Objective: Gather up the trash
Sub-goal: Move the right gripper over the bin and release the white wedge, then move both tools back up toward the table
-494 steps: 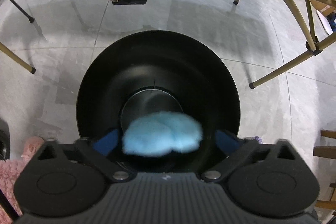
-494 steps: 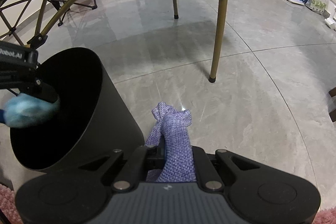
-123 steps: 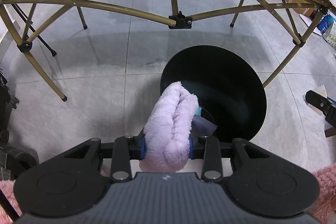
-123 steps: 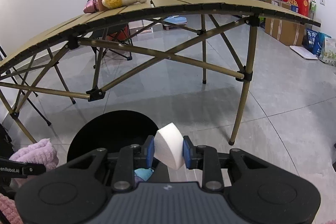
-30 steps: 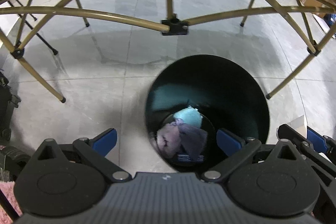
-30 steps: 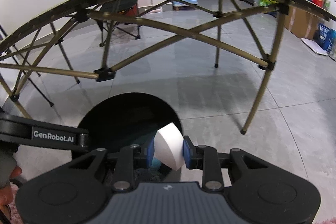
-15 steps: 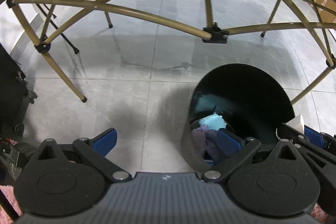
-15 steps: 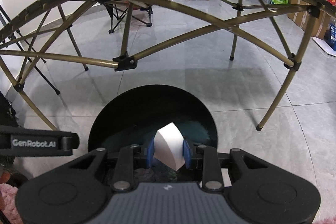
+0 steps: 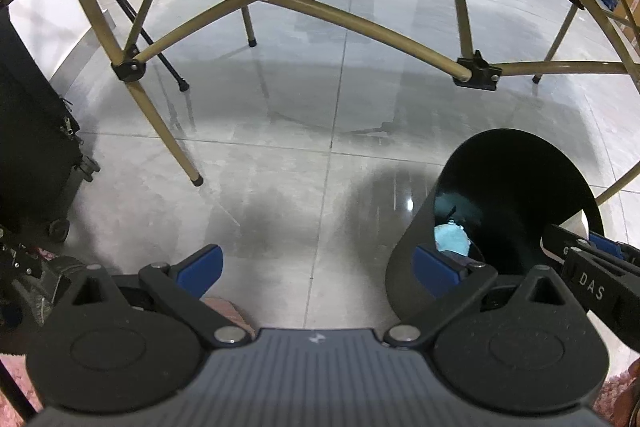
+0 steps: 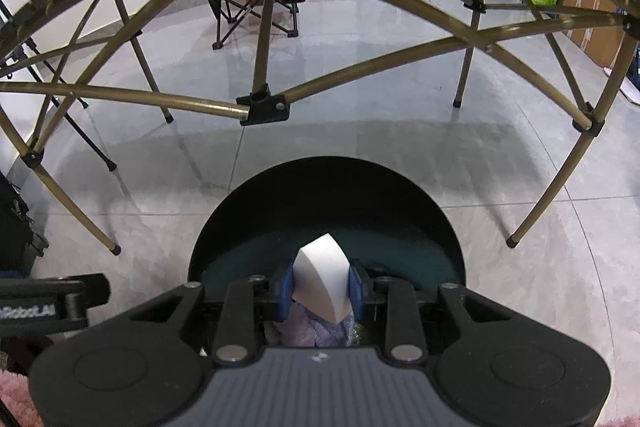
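Note:
A black round trash bin (image 10: pixel 328 187) stands on the grey tile floor; it also shows in the left wrist view (image 9: pixel 516 167) at the right. My right gripper (image 10: pixel 321 285) is shut on a white sponge block (image 10: pixel 320 275) and holds it over the bin's mouth. Inside the bin lie a light blue fluffy piece (image 9: pixel 451 239) and purple cloth (image 10: pixel 316 329). My left gripper (image 9: pixel 316 263) is open and empty, to the left of the bin over the floor. The right gripper (image 9: pixel 592 263) shows at the bin's right rim in the left wrist view.
A folding table with gold legs (image 9: pixel 168 135) arches over the bin. A black wheeled case (image 9: pixel 32 147) stands at the left. A folding chair (image 10: pixel 244 3) stands at the back. Pink rug (image 9: pixel 228 307) lies by my left gripper.
My left gripper has moved left, away from the bin, still open and empty. My right gripper has moved over the bin's mouth with the white sponge block.

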